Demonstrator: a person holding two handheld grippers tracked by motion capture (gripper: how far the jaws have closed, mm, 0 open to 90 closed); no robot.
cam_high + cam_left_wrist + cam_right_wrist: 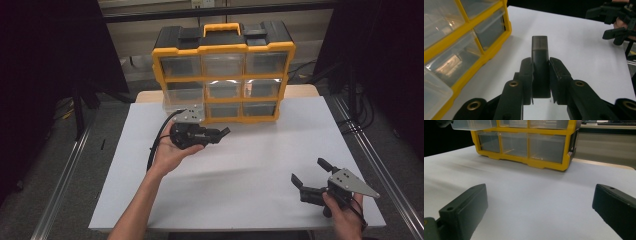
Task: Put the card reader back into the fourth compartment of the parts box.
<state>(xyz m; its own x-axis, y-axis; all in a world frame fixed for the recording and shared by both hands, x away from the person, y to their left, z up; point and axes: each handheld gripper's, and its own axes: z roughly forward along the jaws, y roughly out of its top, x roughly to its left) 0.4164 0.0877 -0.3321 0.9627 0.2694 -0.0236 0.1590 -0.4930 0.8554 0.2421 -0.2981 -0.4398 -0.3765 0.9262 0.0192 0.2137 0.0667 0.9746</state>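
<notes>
Here, dark block [539, 67] clamped between left tool [540, 75] jaws.

**Dim room around a white desk**

From my remote seat I see a white desk [260, 165] with a strip of pale wood [300, 90] showing at its far edge. The floor [100, 135] around it is grey carpet, crossed by metal rails [65, 180] on both sides. Black curtains [45, 60] hang left and right. Behind, a beige wall [310, 25] carries a dark horizontal bar [220, 11]. Cables [362, 107] trail on the floor at the right. Light falls mostly on the desk.
</notes>
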